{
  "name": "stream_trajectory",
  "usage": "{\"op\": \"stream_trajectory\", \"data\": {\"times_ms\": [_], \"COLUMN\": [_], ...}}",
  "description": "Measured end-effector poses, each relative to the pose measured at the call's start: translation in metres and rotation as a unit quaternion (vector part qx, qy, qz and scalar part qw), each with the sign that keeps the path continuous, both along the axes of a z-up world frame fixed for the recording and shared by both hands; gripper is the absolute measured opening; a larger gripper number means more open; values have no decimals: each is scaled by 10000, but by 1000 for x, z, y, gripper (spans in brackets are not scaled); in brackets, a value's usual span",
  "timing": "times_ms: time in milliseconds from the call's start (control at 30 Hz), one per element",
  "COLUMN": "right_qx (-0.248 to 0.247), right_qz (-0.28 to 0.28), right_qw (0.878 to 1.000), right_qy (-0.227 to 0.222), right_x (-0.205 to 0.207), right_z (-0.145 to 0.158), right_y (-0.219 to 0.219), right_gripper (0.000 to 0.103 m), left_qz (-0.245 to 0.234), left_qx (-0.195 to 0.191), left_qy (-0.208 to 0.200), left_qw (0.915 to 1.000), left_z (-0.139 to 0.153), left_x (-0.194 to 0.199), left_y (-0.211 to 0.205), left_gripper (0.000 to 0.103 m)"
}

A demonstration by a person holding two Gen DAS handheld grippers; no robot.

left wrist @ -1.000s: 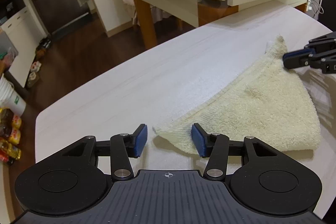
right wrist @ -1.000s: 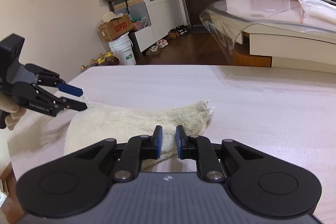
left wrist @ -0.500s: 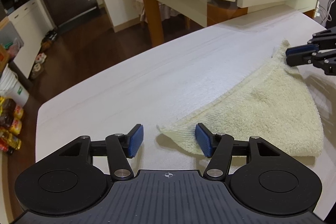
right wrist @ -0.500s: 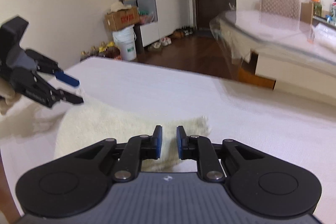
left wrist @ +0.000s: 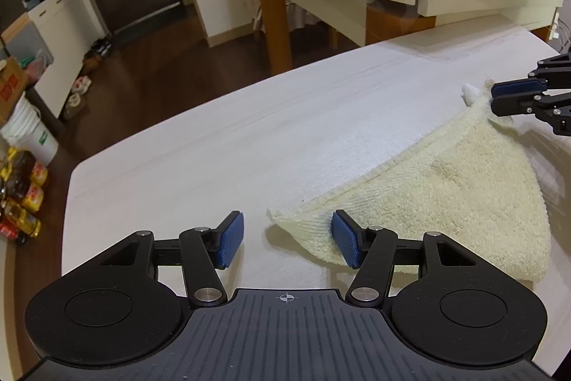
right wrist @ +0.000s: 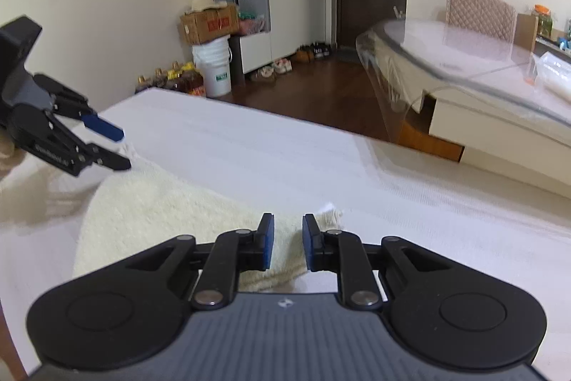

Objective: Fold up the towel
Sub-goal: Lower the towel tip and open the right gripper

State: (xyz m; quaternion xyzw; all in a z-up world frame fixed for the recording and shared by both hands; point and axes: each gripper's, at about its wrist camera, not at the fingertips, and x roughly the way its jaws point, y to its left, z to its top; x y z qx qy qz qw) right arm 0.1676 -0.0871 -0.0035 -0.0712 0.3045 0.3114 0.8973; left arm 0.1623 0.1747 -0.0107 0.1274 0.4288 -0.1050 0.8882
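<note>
I have the cream towel point(left wrist: 446, 188) lying folded on the white worktop point(left wrist: 249, 138), spread between my two grippers. My left gripper point(left wrist: 287, 240) stands wide apart over the towel's near corner, which points into the gap; the right-hand pad point(left wrist: 344, 243) sits over the towel's edge, the other over bare worktop, and neither presses the cloth. My right gripper point(right wrist: 287, 243) is at the opposite corner with a narrow gap; its jaws have just been opening, towel visible beneath and between them, not pinched.

The left wrist view shows the right gripper point(left wrist: 514, 97) from the side at the tufted far corner. The right wrist view shows the left gripper point(right wrist: 110, 145) from the side, hovering just above the cloth point(right wrist: 160, 202).

Both grippers tilt downward toward the worktop.
</note>
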Motion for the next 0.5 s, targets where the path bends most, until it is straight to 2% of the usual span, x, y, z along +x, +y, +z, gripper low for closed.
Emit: {"op": "stream_trajectory", "data": {"times_ms": [167,367,500], "right_qx": [-178,-144,252], "right_qz": [43,62,-81], "right_qw": [9998,9998,9996], "right_qy": [126,117,134], "right_x": [7,6,6], "right_z": [-8,-10,-1], "right_y": [0,-1,-14], "right_gripper": [22,23,23], "left_qz": [113,305,439], "left_qx": [-53,-198,-442], "left_qy": [-23,-57,-215], "left_qw": [9999,9993,9978], "left_z": [-1,0,8], "left_x": [-2,-2,-7], "left_y": [0,-1,3], "left_gripper": [61,58,58]}}
